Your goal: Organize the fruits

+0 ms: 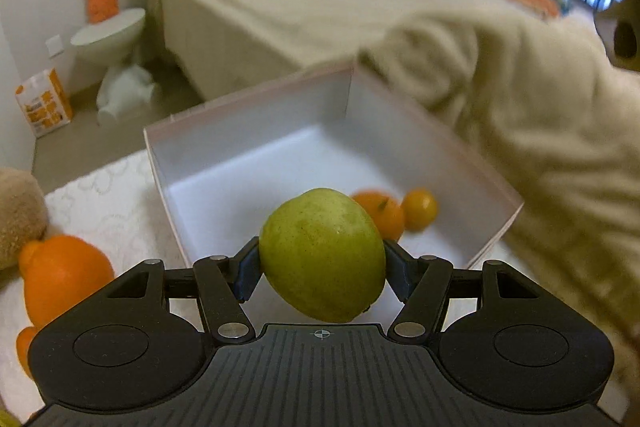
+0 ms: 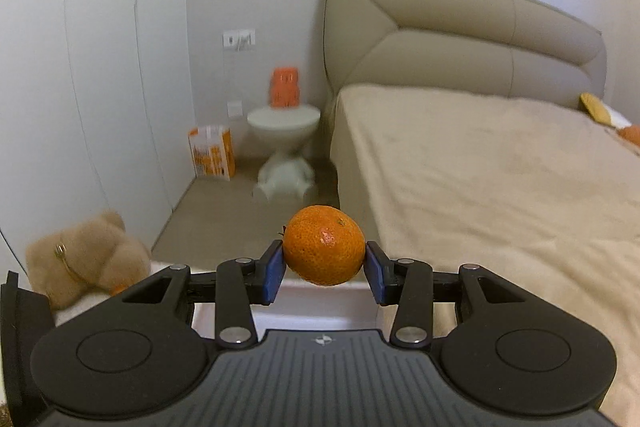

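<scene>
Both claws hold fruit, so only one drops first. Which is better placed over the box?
Probably left: its claw holds the pear just above the white box.

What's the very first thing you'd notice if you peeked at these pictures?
A big green pear squeezed in the left gripper, hanging over a white box with two small oranges inside. Then the bright tangerine pinched in the right gripper, with a beige bed behind it.

Sleeve (image 1: 520, 131) across box's (image 1: 256, 131) right side
</scene>
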A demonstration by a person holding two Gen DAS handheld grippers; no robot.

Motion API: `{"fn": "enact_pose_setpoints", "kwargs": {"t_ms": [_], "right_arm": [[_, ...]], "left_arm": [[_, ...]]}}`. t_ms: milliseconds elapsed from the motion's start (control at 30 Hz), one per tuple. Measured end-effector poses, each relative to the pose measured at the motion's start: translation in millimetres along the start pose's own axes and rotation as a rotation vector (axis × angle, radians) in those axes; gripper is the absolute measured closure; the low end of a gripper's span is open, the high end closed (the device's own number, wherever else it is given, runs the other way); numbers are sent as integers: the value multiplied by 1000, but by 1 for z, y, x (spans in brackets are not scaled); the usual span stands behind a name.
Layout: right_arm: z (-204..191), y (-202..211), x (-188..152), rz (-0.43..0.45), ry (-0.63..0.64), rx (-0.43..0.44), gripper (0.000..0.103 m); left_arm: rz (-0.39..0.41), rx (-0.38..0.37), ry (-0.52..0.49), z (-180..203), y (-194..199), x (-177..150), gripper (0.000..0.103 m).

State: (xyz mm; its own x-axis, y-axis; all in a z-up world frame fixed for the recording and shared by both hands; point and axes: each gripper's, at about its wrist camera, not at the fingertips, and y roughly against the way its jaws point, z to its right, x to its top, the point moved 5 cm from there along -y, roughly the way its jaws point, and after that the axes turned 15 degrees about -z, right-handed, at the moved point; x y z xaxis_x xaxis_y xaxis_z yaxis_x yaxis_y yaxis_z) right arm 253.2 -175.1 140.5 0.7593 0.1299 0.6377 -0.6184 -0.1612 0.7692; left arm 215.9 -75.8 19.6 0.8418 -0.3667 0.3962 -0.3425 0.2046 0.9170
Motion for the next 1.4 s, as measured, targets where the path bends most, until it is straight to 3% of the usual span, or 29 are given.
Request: {"fn": "enact_pose_setpoints", "kwargs": {"t_ms": [133,233,367,500,567,767,900,1000,1167,1400], "right_arm": [[-6,-29,-18,-93,8,7,61],[-7,-50,-27,-158,1,22,61],[-4,-64,-37,-215,-46,75,61],[-2,-80,-46,-278,-68,169,59],[-5,-81,-48,-275,-66,195,42],[-22,-72,-48,-232,-16,136,39],[-56,-63,-51,-195,68,93,39],[-93,-57,-53,-193,128,133,39],[-152,-57,-54,-207,197,204,34],[-201,-86,-37,-189,228,204,26]], "left_arm": [[36,50,-37,-4,2,-8,35],[117,82,-54,-5,18,-8,38],[184,70,-35,-16,39,-24,38],[273,-18,114,-47,63,-57,38],[315,-34,186,-63,75,-78,38],[453,105,422,-129,108,-142,40],[525,115,576,-164,115,-179,40],[547,96,620,-174,111,-198,40],[570,25,613,-171,98,-213,40],[570,-15,521,-151,89,-214,40]]}}
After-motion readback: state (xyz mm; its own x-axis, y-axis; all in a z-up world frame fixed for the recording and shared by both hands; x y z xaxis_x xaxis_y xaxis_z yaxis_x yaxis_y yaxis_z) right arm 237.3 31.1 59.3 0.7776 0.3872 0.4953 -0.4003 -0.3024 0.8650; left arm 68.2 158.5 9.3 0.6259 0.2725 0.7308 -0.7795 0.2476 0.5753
